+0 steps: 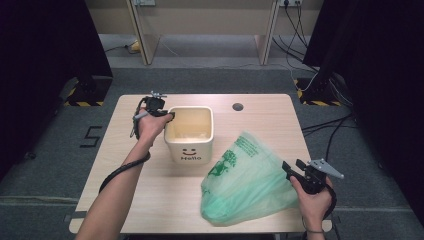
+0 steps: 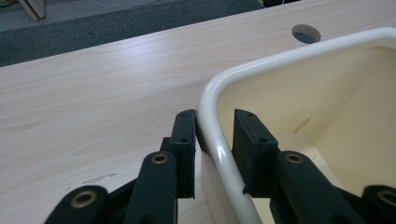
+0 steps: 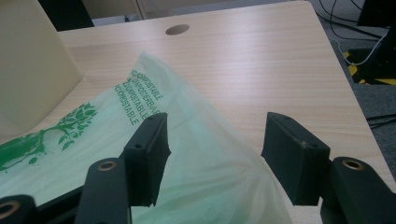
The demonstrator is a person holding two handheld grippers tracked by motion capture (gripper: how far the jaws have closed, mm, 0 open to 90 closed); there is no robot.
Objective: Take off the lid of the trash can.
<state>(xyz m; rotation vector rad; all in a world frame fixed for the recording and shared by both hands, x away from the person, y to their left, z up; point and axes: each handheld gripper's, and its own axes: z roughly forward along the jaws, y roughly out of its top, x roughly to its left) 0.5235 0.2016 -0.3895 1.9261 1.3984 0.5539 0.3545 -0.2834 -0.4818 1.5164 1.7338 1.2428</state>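
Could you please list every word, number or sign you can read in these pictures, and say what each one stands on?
"Hello", under a smiley face: on the front of the cream bin.
"COMPOSTABLE": green print on the green bag, with two more lines beside it, partly creased and not surely readable; a green tree drawing sits lower on the bag.
"5": marked on the grey floor left of the table.

A pale wooden table (image 1: 125, 200) stands on grey carpet (image 1: 50, 165) between black curtains (image 1: 45, 40).
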